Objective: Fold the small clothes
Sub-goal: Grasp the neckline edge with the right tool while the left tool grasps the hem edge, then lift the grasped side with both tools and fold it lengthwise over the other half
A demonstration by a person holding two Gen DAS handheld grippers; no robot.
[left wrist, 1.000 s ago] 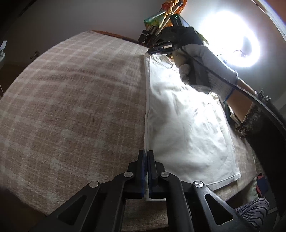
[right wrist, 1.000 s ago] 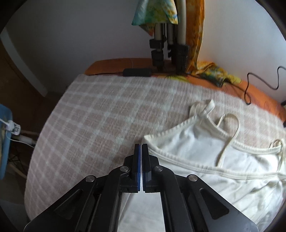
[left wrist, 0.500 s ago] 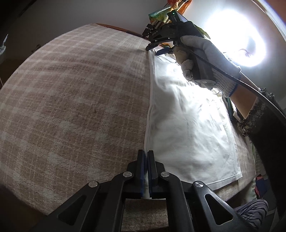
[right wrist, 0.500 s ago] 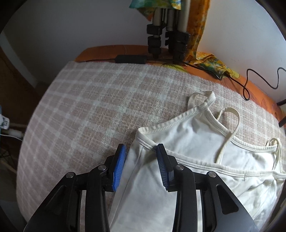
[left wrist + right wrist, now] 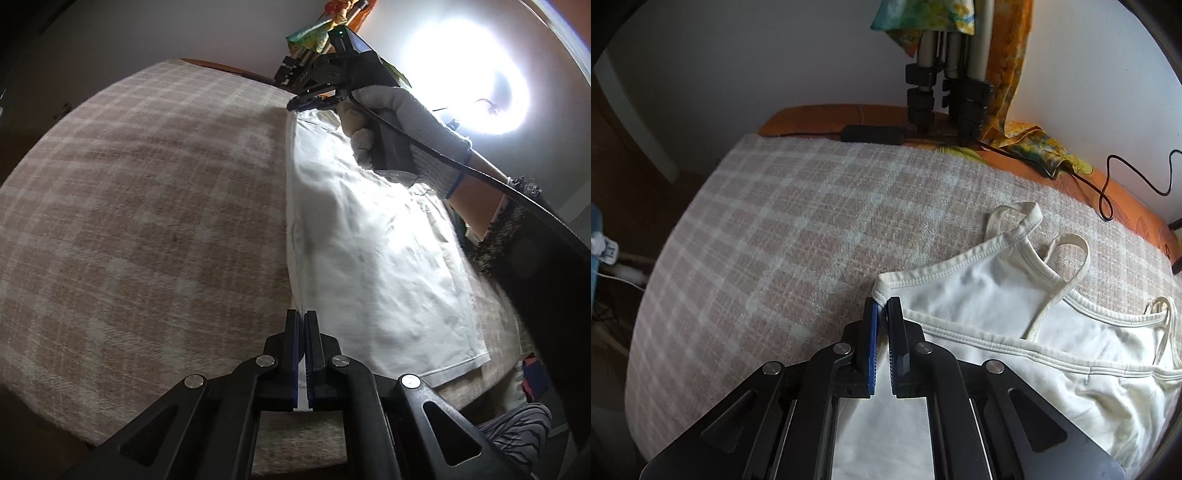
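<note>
- Checked blanket [image 5: 812,229]: pink and cream, covering the surface under everything I handle.
- White camisole [image 5: 369,251]: laid flat on the blanket, thin straps [image 5: 1067,266] at its far end.
- Right gripper [image 5: 881,306]: I have its blue pads pinched on the camisole's top corner seam.
- Left gripper [image 5: 300,321]: I have it clamped on the camisole's hem edge.
- Tripod legs [image 5: 945,92]: at the blanket's far edge, patterned cloth draped above.

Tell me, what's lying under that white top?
The white top lies on a pink checked blanket; an orange surface shows past the blanket's far edge. Anything directly beneath the top is covered.
</note>
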